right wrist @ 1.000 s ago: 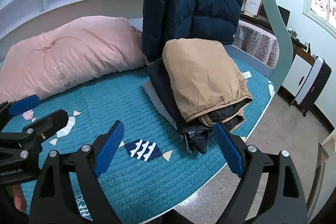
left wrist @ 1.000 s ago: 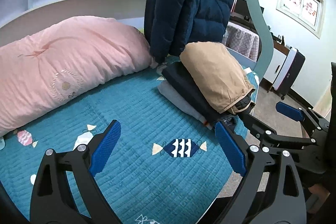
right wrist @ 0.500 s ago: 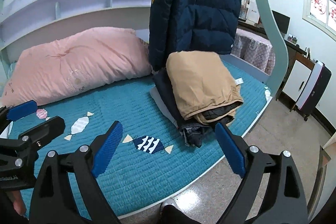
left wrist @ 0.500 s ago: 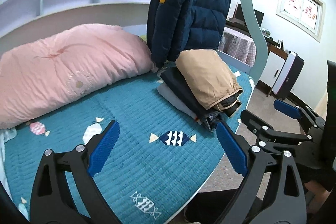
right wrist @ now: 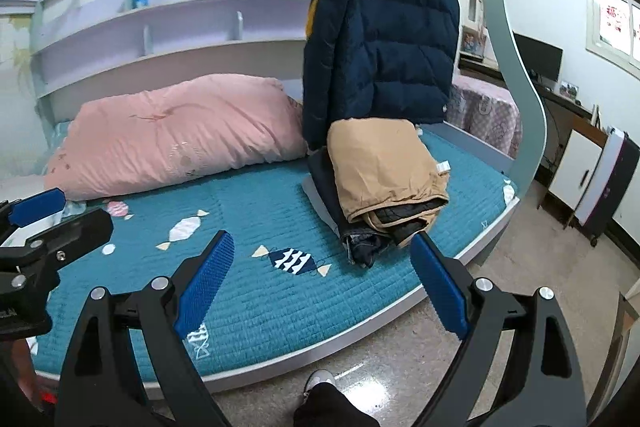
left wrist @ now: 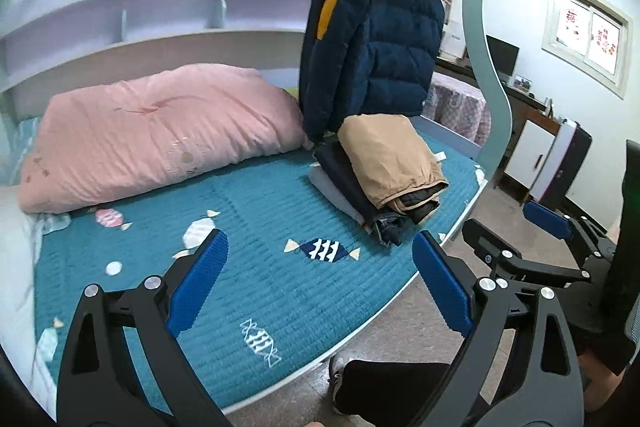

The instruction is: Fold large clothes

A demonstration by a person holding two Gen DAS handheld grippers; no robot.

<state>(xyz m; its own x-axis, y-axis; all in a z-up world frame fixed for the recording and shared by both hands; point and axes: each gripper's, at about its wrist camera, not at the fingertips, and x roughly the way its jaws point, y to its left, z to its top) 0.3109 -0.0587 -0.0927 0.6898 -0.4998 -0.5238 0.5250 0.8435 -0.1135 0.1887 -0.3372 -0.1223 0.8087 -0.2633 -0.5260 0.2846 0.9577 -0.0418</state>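
Well back from the bed, both the left gripper (left wrist: 320,263) and right gripper (right wrist: 322,259) gape empty; the stack of folded clothes (right wrist: 384,187) lies on the teal quilt (right wrist: 260,203) at one o'clock.

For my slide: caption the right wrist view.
Open right gripper above the teal bed, facing folded clothes under a hanging puffer jacket.

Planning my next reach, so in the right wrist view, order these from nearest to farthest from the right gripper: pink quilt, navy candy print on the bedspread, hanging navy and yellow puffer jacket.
1. Navy candy print, on the teal bedspread just ahead of the right gripper.
2. Pink quilt, back left.
3. Hanging navy and yellow puffer jacket, rear, about as far; too close to call.
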